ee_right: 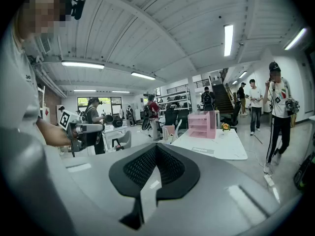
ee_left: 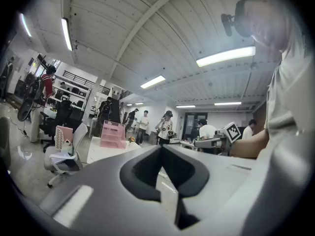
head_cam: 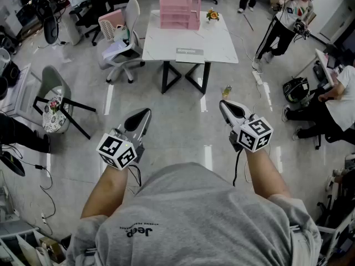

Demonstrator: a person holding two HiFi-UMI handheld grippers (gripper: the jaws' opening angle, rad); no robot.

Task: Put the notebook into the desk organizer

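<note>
A pink desk organizer (head_cam: 179, 8) stands at the back of a white table (head_cam: 222, 46) across the floor from me. A flat grey notebook (head_cam: 189, 52) lies at the table's near edge. My left gripper (head_cam: 143, 115) and right gripper (head_cam: 224, 107) hang over the floor well short of the table, both shut and holding nothing. In the right gripper view the organizer (ee_right: 201, 125) and the notebook (ee_right: 203, 150) show beyond the closed jaw tips (ee_right: 156, 147). The left gripper view shows the organizer (ee_left: 112, 135) far off, left of its closed tips (ee_left: 161, 149).
A small flower pot (head_cam: 212, 15) stands beside the organizer. A white office chair (head_cam: 119, 35) with papers is left of the table, a grey chair (head_cam: 55, 101) nearer left. A bottle (head_cam: 226, 91) stands on the floor. People (head_cam: 285, 15) stand and sit at the right.
</note>
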